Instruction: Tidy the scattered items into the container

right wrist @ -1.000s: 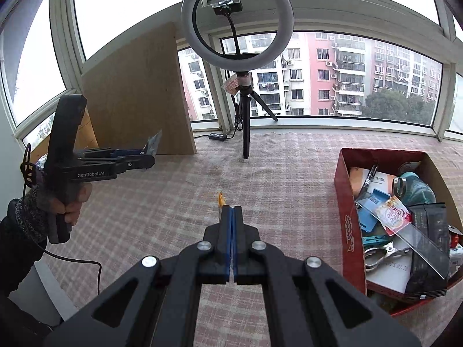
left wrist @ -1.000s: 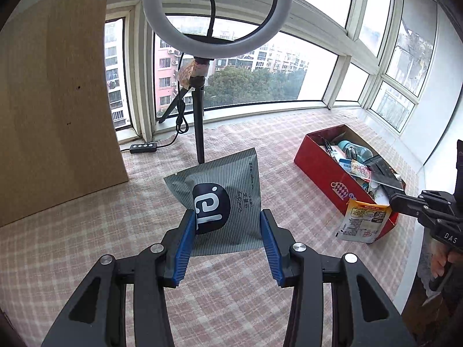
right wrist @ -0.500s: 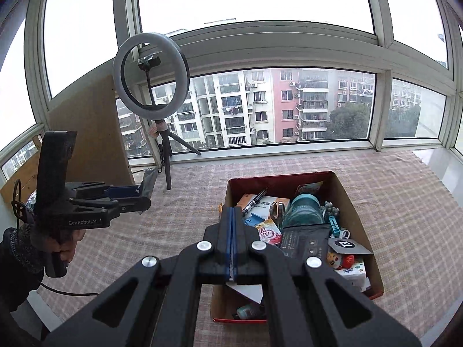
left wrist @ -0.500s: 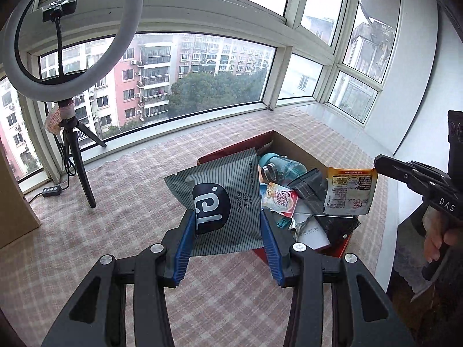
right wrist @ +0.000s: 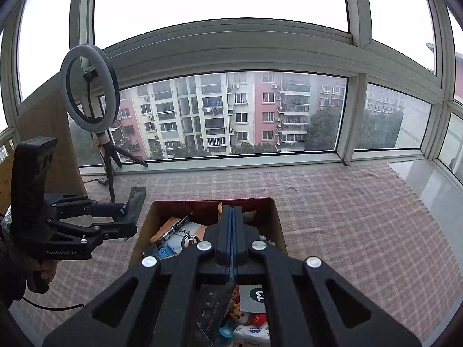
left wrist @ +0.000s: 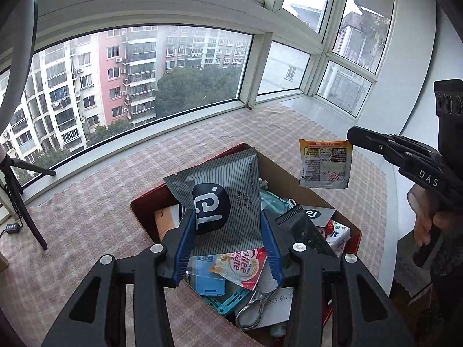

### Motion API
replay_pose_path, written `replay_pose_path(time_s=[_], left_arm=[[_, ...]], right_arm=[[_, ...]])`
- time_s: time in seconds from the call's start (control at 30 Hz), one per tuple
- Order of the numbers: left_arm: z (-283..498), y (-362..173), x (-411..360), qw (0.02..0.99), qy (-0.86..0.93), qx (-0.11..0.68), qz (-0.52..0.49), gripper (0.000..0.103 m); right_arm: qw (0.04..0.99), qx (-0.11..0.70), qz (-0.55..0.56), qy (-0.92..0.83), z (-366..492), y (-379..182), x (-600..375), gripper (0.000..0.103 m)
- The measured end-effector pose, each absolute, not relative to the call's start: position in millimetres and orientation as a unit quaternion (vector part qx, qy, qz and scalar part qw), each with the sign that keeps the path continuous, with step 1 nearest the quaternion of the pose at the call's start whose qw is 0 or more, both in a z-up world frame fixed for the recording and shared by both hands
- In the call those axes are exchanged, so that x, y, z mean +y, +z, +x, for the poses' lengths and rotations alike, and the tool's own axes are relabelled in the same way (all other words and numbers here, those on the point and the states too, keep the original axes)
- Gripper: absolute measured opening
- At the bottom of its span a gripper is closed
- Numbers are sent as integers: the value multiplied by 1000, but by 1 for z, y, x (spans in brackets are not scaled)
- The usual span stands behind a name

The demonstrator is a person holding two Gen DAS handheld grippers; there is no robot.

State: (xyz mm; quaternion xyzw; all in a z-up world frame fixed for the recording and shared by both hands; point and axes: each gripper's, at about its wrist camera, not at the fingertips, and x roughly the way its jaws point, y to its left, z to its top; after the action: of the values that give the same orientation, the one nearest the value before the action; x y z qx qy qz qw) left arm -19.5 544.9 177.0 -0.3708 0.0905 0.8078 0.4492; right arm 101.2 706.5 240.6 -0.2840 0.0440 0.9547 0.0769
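Note:
My left gripper point(left wrist: 227, 245) is shut on a grey striped pouch point(left wrist: 222, 196) with a dark round logo and holds it above the red cardboard box point(left wrist: 150, 199). The box is full of small items. My right gripper point(right wrist: 231, 225) is shut on a yellow-and-white sachet point(left wrist: 324, 163), which hangs from its tip over the box's far right side in the left wrist view. In the right wrist view the sachet is hidden edge-on between the pads, and the box point(right wrist: 144, 222) lies right below. The left gripper point(right wrist: 127, 217) with the pouch point(right wrist: 136, 199) is at the box's left edge.
The box stands on a pink checked cloth point(right wrist: 347, 202) along a bay window. A ring light on a tripod point(right wrist: 89, 89) and a wooden board point(right wrist: 43, 121) stand at the far left. Scissors point(left wrist: 257, 300), a blue case and a coffee sachet lie in the box.
Both grippers have moved closer over the box. The pouch and the sachet now hang above its contents. The ring light has slid out of the left wrist view.

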Motion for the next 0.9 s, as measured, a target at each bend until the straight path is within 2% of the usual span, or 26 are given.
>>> replay_pose_path(time_s=[0.13, 0.17, 0.23, 0.27, 0.3, 0.6, 0.9], left_arm=[[-30, 178, 561, 445, 809, 91, -373, 44], [-32, 178, 565, 442, 809, 95, -376, 47], [-34, 177, 569, 424, 816, 103, -381, 72], [-34, 176, 568, 421, 818, 104, -378, 72], [-35, 176, 568, 418, 821, 104, -375, 73], [-41, 178, 542, 406, 826, 81, -383, 72], [-17, 188, 523, 394, 835, 92, -374, 73]], right_arm=[[81, 41, -287, 954, 84, 234, 721, 0], [78, 46, -283, 955, 81, 233, 724, 1], [79, 69, -284, 953, 78, 232, 732, 23], [84, 82, -284, 952, 78, 232, 735, 56], [89, 95, -284, 950, 78, 232, 738, 75], [101, 99, -272, 952, 89, 235, 738, 75], [105, 96, -289, 947, 101, 228, 720, 75]])
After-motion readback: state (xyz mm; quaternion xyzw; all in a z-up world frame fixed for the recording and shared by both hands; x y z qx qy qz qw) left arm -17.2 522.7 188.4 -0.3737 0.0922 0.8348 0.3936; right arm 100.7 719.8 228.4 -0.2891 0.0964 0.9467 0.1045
